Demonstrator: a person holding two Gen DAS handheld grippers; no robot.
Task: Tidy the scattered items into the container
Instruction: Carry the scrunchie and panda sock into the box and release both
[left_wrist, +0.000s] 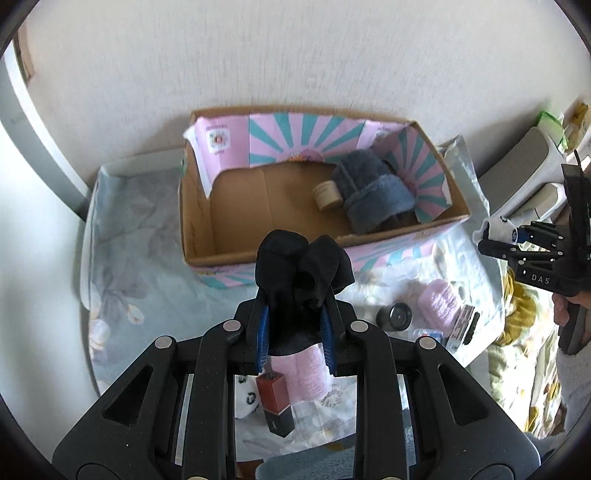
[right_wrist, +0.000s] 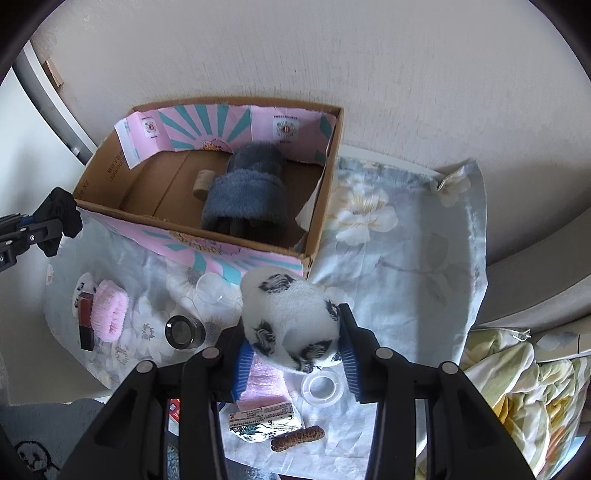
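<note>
An open cardboard box (left_wrist: 207, 236) (right_wrist: 110, 173) with pink and teal lining stands against the wall; a grey-blue fluffy slipper (left_wrist: 369, 188) (right_wrist: 247, 192) and a small beige roll (left_wrist: 327, 195) (right_wrist: 201, 182) lie inside. My left gripper (left_wrist: 295, 314) is shut on a bunched black sock (left_wrist: 299, 269) (right_wrist: 64, 214), held above the cloth just in front of the box. My right gripper (right_wrist: 295, 350) is shut on a white fluffy sock with black patches (right_wrist: 291, 317) (left_wrist: 495, 227), raised near the box's front right corner.
On the flowered cloth (right_wrist: 406, 258) lie a pink scrunchie (right_wrist: 109, 310), a red and black lipstick box (right_wrist: 85, 321) (left_wrist: 275, 398), a dark jar (right_wrist: 184, 332) (left_wrist: 393, 315), a clear tape roll (right_wrist: 323, 387), a clear lid (right_wrist: 214, 290), a labelled packet (right_wrist: 262, 417) and a brown clip (right_wrist: 297, 437). Crumpled bedding (right_wrist: 517, 387) sits right.
</note>
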